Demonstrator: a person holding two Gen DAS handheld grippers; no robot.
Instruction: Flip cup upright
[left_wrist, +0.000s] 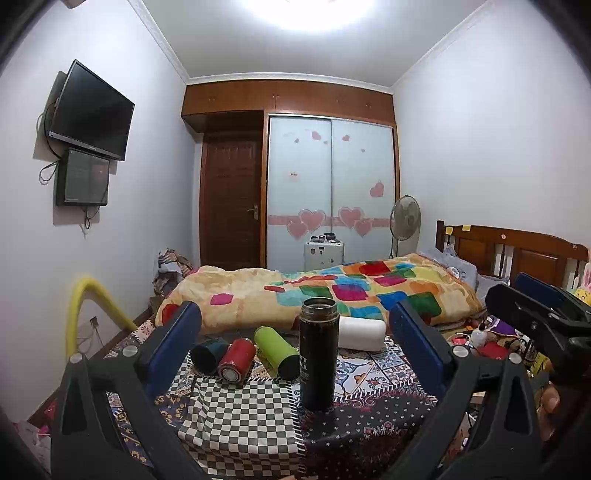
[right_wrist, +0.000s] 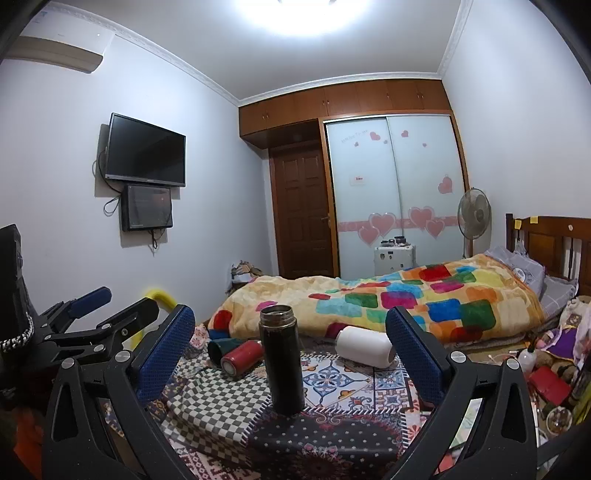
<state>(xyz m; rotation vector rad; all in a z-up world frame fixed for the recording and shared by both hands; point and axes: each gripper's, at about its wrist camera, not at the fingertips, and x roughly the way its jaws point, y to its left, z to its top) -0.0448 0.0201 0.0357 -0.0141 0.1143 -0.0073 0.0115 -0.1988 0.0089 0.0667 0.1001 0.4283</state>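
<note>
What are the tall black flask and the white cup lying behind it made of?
The black flask looks like metal with a dark glossy coat: its open rim is bare and brownish, and the side shows reflections. The white cup looks like matte plastic or coated metal; its even, dull surface leaves that open.

From my feed I see a patchwork-patterned tablecloth spread over the low table. Past its far edge lies a bed with a colourful blanket and a wooden headboard. A standing fan sits near the headboard, beside the sliding wardrobe doors with pink hearts. A dark TV hangs on the wall, a smaller screen just below it. An air conditioner sits high up.
</note>
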